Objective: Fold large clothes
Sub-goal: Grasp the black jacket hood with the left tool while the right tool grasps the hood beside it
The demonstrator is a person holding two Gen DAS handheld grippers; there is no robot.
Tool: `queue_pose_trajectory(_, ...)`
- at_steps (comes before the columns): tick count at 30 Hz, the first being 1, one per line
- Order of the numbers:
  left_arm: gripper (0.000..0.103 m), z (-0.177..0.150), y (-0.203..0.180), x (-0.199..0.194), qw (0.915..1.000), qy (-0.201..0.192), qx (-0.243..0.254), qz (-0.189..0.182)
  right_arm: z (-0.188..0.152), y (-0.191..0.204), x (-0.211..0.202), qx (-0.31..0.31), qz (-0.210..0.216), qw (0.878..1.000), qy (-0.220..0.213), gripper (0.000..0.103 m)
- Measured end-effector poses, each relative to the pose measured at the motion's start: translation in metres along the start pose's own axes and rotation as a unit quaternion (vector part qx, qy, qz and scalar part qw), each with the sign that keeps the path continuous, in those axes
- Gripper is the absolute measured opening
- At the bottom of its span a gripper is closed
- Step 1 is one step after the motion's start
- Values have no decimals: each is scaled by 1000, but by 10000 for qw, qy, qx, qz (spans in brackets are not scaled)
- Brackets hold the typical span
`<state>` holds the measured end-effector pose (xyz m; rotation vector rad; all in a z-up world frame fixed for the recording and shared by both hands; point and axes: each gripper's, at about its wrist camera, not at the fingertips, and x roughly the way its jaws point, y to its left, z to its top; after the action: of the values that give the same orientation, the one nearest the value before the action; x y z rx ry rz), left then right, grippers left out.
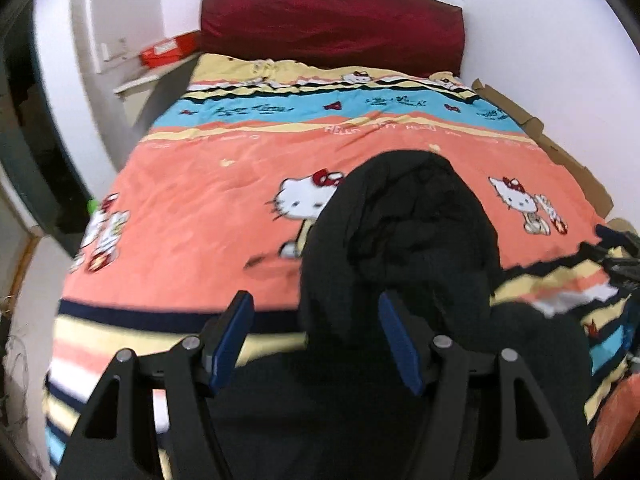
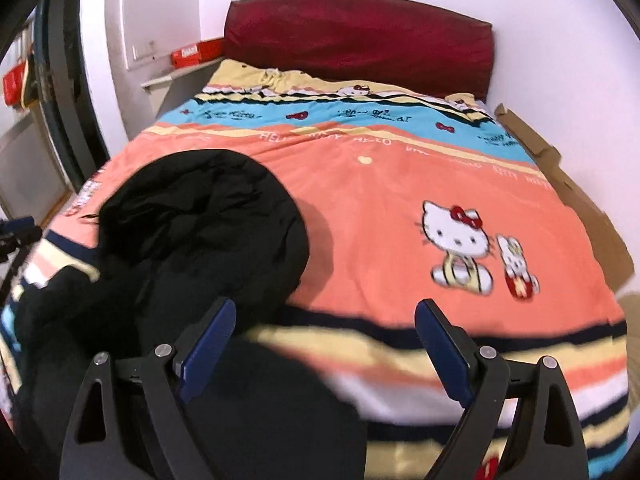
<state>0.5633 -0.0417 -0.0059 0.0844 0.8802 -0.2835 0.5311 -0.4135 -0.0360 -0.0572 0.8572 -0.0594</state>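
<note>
A large black hooded garment (image 1: 404, 232) lies crumpled on the orange cartoon-cat quilt (image 1: 192, 216) of a bed. In the left wrist view, my left gripper (image 1: 316, 300) is open over the garment's near left edge, and black cloth lies below between its blue pads (image 1: 236, 336) without being pinched. In the right wrist view the garment (image 2: 200, 224) sits to the left. My right gripper (image 2: 326, 306) is open above the quilt (image 2: 380, 200) near the bed's foot, with black cloth under its left finger. Each view is motion-blurred near the bottom.
A dark red headboard cushion (image 1: 332, 28) stands at the far end against a white wall. A red box (image 1: 166, 50) rests on a shelf at the far left. Flattened cardboard (image 2: 580, 200) runs along the bed's right side. A dark doorway (image 1: 24, 120) is on the left.
</note>
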Motion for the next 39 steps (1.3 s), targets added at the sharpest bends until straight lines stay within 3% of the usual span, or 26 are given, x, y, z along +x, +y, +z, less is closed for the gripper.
queue_pose_trajectory(9, 64, 52, -13, 104, 9986, 148, -8, -503, 57, 16, 122, -83, 280, 9995, 128, 91)
queue_pose_trajectory(12, 64, 56, -18, 124, 9971, 217, -6, -735, 65, 26, 154, -154, 402, 9989, 197, 92)
queue_pose_trajectory(20, 59, 54, -19, 150, 9974, 299, 9, -658, 64, 41, 209, 116, 579, 9973, 445, 92)
queue_pose_trajectory(21, 54, 54, -20, 150, 9975, 285, 34, -653, 63, 42, 214, 169, 608, 9968, 483, 84)
queue_pose_trajectory(22, 38, 53, -21, 149, 9977, 283, 105, -610, 61, 43, 216, 194, 654, 9964, 511, 64)
queue_pose_trajectory(23, 25, 52, -21, 148, 9977, 293, 116, -597, 60, 45, 215, 174, 685, 9960, 539, 53)
queue_pose_trajectory(24, 22, 51, -20, 146, 9977, 298, 92, -599, 60, 48, 213, 123, 685, 9962, 519, 31)
queue_pose_trajectory(25, 17, 50, -19, 143, 9978, 275, 64, -604, 59, 49, 208, 81, 728, 9961, 486, 17)
queue_pose_trajectory(32, 9, 33, -24, 92, 9981, 102, 29, -611, 48, 50, 144, -87, 1089, 9938, 196, 9)
queue_pose_trajectory(39, 8, -4, -23, -2, 9956, -378, -7, -863, 8, 48, 25, -275, 1442, 9886, -320, 7)
